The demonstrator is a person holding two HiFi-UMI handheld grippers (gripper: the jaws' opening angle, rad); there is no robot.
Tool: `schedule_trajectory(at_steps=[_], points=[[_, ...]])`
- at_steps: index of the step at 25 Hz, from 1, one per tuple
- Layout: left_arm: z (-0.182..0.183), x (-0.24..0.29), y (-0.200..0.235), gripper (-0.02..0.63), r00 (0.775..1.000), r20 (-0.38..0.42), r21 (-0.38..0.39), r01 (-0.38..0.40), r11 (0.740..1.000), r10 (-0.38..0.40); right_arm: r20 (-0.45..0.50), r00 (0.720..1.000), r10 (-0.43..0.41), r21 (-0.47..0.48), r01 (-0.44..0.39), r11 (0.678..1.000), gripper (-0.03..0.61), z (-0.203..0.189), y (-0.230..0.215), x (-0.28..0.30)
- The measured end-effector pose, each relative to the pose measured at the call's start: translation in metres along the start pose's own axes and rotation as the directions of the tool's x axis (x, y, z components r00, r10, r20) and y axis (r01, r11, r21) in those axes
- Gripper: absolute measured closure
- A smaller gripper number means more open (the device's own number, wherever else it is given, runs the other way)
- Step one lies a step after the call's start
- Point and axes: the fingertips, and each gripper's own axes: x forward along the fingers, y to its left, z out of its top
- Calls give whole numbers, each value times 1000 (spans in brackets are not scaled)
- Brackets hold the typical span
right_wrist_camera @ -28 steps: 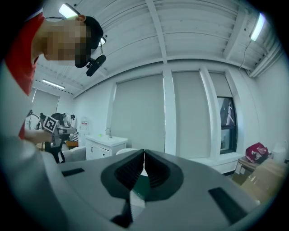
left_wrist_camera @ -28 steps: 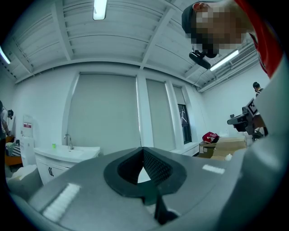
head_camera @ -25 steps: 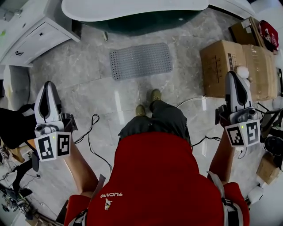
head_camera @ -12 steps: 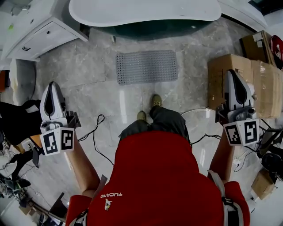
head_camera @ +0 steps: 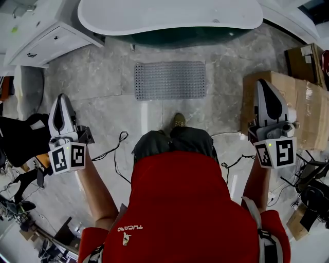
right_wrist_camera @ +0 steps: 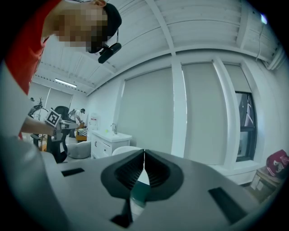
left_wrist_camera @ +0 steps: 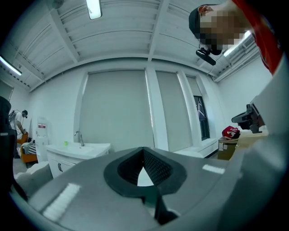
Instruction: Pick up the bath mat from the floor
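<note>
The grey studded bath mat (head_camera: 169, 80) lies flat on the marble floor, just in front of the white bathtub (head_camera: 169, 14). My left gripper (head_camera: 61, 98) is held up at the left, well short of the mat, jaws shut with nothing in them. At the right my right gripper (head_camera: 263, 83) hangs over a cardboard box, also shut and empty. Both gripper views look across the room rather than at the floor. In them the left gripper (left_wrist_camera: 143, 151) and the right gripper (right_wrist_camera: 144, 154) show their pads closed together; the mat is not in either view.
Cardboard boxes (head_camera: 300, 102) stand at the right, a white vanity cabinet (head_camera: 49, 36) at the upper left. Black cables (head_camera: 115, 149) trail over the floor by the person's feet (head_camera: 178, 120). Dark gear (head_camera: 20, 138) sits at the left edge.
The person has stepped toward the tub, so the mat sits lower and more centred in the head view. Both grippers stayed raised and shut.
</note>
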Motion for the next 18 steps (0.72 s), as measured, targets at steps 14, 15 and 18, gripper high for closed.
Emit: schedule_trajectory(at_steps=[14,15,18], points=[[-59,50,-21,609,992,-76,2,99,995,-99,-85,996,-31,21,33,999,575,-53,-7,35],[-64,53,-22,609,991,-79,2,109,994,-108,-89,995,-35,27,37,999,575,-56,-6,36],[-78,58,-22,609,988,-87,-6,129,992,-129,-107,993,-45,40,50,998,575,-67,-3,40]])
